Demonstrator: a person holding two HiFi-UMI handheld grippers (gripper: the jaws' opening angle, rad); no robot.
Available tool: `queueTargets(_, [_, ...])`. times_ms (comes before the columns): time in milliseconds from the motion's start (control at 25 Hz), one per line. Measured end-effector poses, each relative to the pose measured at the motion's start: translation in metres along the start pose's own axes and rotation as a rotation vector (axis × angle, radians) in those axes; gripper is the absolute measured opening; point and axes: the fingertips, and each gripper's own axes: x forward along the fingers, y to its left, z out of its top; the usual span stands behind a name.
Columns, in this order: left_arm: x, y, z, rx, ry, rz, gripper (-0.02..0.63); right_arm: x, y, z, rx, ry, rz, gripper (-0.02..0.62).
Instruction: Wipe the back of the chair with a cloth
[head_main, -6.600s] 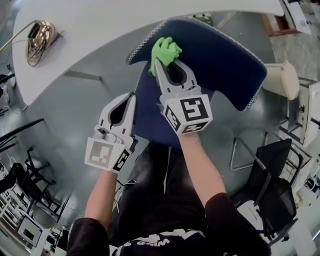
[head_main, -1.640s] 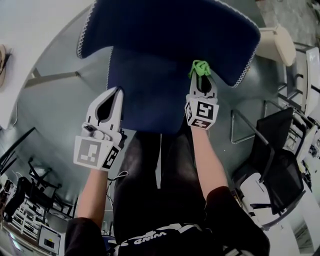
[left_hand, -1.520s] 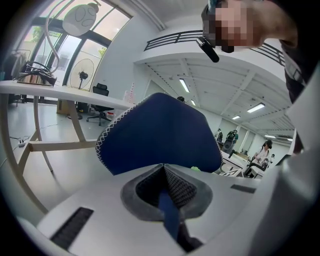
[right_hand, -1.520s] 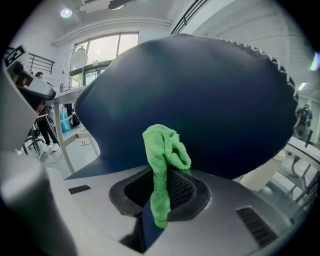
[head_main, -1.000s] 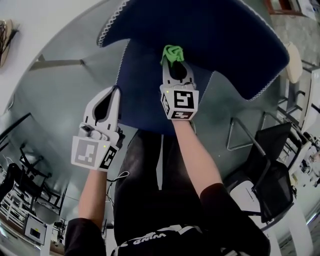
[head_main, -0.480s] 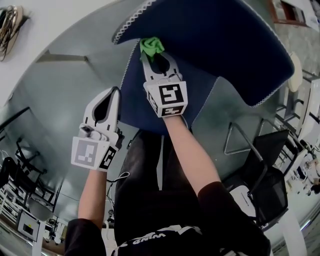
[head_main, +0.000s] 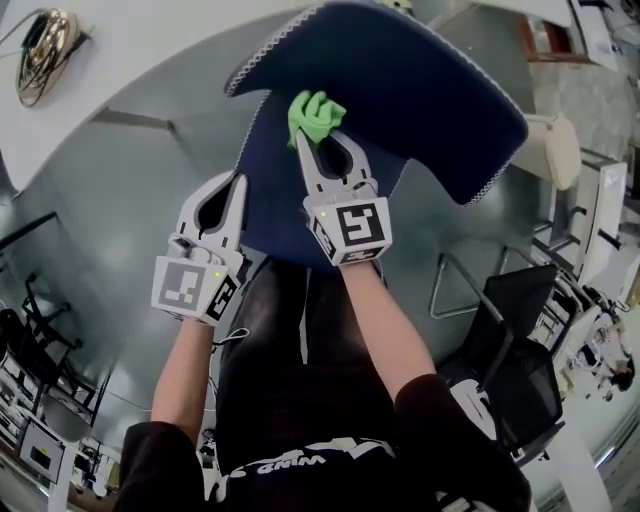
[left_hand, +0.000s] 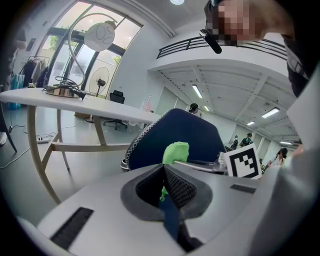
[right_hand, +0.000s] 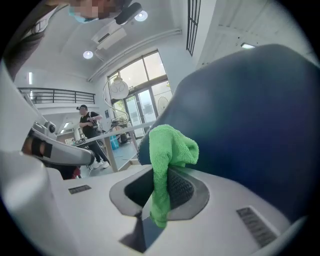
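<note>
Green cloth (head_main: 316, 112) runs lengthwise along the right tongs (head_main: 313, 138). Its bunched end points away from the person and lies against the navy chair back (head_main: 410, 80), near the left white-stitched edge. A white surface (head_main: 150, 40) stands upper left over grey floor (head_main: 110, 200), with black office chairs (head_main: 520, 350) at right. The left tongs (head_main: 238, 180) are closed and empty, just beside the chair's lower left edge. The right tongs are clamped on the cloth.

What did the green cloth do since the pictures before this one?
The right tool slid the green cloth across the chair back, from the right side to near the left edge, gripping it throughout. The left tool stayed shut and empty, away from the cloth.
</note>
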Motion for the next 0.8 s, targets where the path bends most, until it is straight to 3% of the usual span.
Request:
queueTargets(440, [-0.05, -0.081, 0.09, 0.004, -0.078, -0.03, -0.005, -0.136, 0.017, 0.115, -0.013, -0.051, 0.006, 0.056])
queueTargets(600, [-0.075, -0.12, 0.129, -0.02, -0.106, -0.07, -0.005, -0.185, 0.022, 0.165, -0.035, -0.082, -0.004, 0.057])
queueTargets(800, [-0.1, -0.165, 0.162, 0.006, -0.13, -0.127, -0.005, -0.239, 0.031, 0.196, -0.05, -0.099, 0.002, 0.057])
